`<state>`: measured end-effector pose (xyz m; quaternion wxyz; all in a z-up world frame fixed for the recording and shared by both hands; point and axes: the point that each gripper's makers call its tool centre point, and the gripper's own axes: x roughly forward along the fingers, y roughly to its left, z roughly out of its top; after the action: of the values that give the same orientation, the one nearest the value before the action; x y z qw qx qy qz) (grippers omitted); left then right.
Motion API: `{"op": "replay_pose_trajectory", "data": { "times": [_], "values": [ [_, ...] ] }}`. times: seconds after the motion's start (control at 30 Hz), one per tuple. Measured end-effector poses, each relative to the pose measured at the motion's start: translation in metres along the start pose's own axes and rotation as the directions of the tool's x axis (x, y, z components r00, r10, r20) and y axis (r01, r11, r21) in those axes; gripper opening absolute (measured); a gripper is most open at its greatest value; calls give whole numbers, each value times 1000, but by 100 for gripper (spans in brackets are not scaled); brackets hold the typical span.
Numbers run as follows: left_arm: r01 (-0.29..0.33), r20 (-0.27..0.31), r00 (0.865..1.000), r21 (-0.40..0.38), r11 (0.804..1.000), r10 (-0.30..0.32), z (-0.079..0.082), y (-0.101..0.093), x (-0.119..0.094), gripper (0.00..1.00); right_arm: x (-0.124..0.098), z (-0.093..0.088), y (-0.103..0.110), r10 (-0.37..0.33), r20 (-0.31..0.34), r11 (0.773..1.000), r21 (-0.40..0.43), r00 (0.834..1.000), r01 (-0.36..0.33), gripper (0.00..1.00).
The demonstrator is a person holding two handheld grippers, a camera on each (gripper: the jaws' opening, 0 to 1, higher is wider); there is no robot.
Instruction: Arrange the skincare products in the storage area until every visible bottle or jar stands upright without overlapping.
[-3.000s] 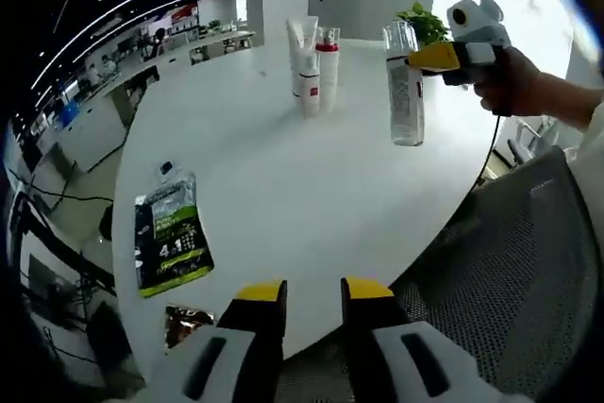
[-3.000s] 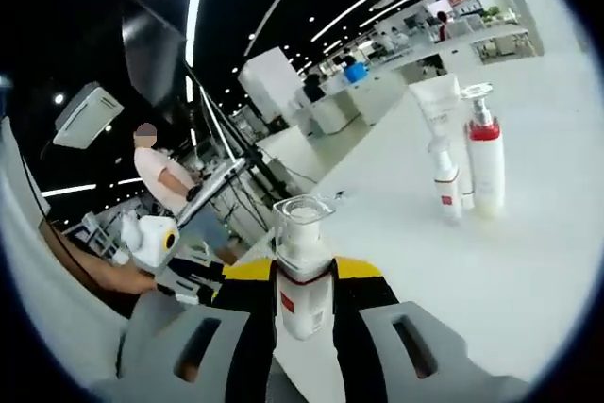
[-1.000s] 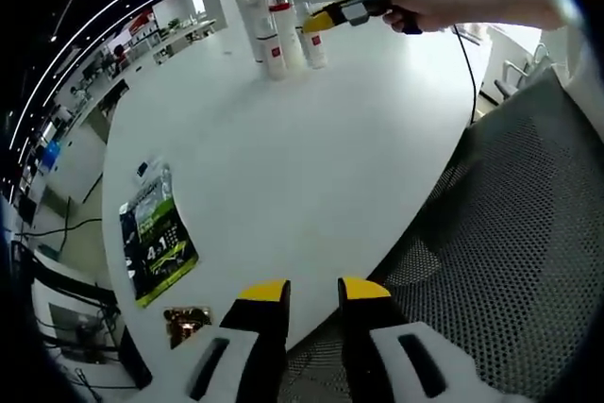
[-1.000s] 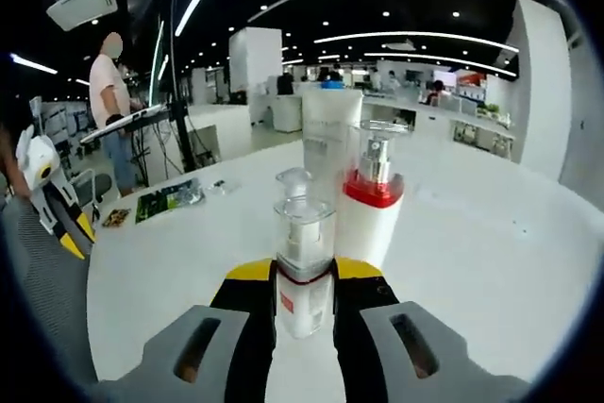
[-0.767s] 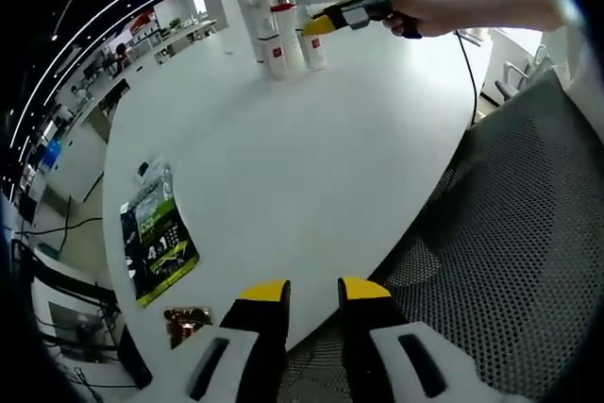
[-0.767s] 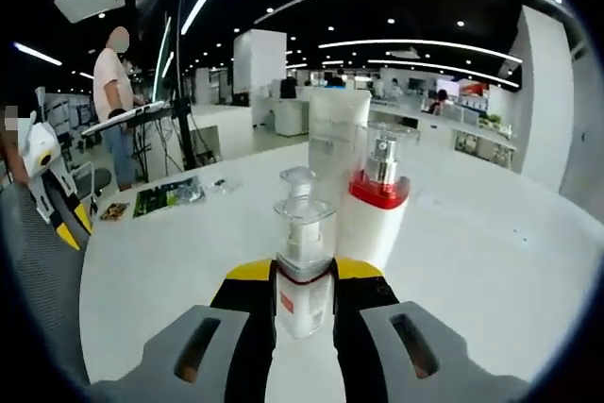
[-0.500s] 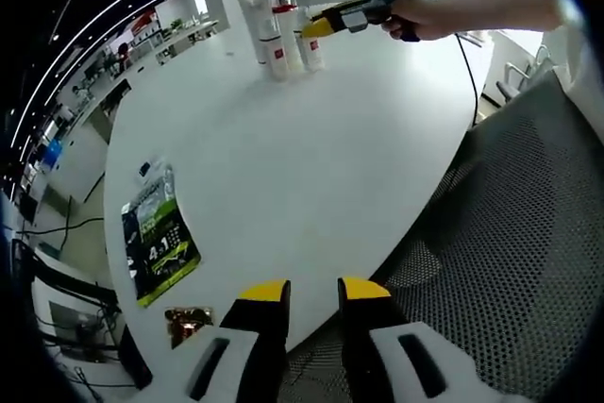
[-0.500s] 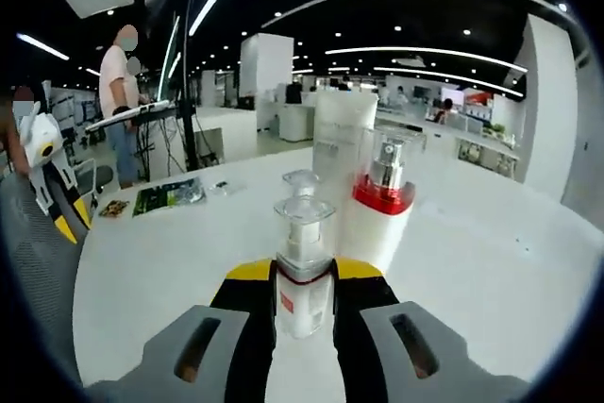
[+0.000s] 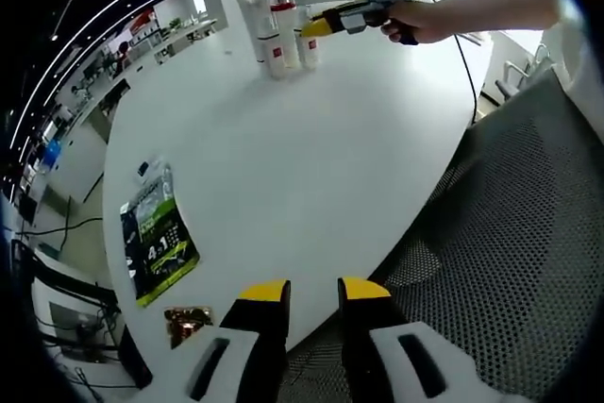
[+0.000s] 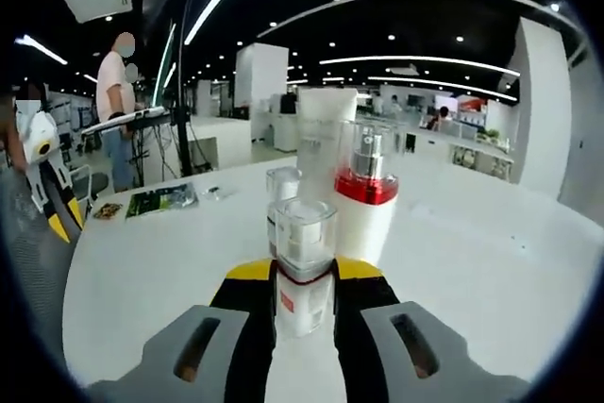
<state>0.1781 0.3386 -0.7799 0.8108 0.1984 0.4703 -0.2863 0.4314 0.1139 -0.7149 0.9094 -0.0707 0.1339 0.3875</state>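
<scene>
Right gripper view: the right gripper pinches a small clear-capped bottle upright between its fingers, just in front of a red-collared pump bottle and a white tube. Over the table edge, the left gripper hangs with fingers slightly apart, a green pouch off to their left.

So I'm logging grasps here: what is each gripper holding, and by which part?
The right gripper clamps a clear-capped bottle by its lower body, cap above the jaws. The left gripper holds nothing.
</scene>
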Motion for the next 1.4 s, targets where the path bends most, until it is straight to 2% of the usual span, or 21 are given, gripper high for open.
{"op": "replay_pose_trajectory", "data": {
  "times": [0.13,0.27,0.37,0.4,0.57,0.67,0.93,1.03,1.13,1.4],
  "values": [
    [1,-1,1000,2,1000,-1,0,0,0,21,4,1,0,8,-9,1000,5,1000,-8,21],
    [4,0,1000,4,1000,-4,0,-1,1,21,7,-3,4,31,-57,999,-16,998,-32,21],
    [3,0,1000,1,1000,-3,-1,0,1,21,8,-10,6,39,-94,999,-21,995,-41,22],
    [3,-1,1000,0,1000,-3,-1,0,2,21,8,-16,7,42,-123,999,2,992,-42,24],
    [4,-5,1000,2,1000,-4,-2,0,2,21,8,-33,3,18,-183,999,46,983,-9,22],
    [5,-6,1000,1,1000,-4,-2,0,2,21,7,-27,1,8,-164,998,64,986,2,22],
    [8,-9,1000,1,1000,-8,-3,-1,3,21,8,-27,-6,17,-179,996,87,984,-2,20],
    [10,-12,1000,-1,1000,-11,-4,-1,4,21,10,-31,-2,54,-204,993,110,978,-32,20],
    [10,-13,1000,0,1000,-10,-4,-1,4,21,9,-33,-2,61,-214,994,103,975,-39,19],
    [11,-16,1000,2,1000,-11,-4,-2,3,21,1,-34,-3,52,-227,990,138,973,-20,23]
  ]
}}
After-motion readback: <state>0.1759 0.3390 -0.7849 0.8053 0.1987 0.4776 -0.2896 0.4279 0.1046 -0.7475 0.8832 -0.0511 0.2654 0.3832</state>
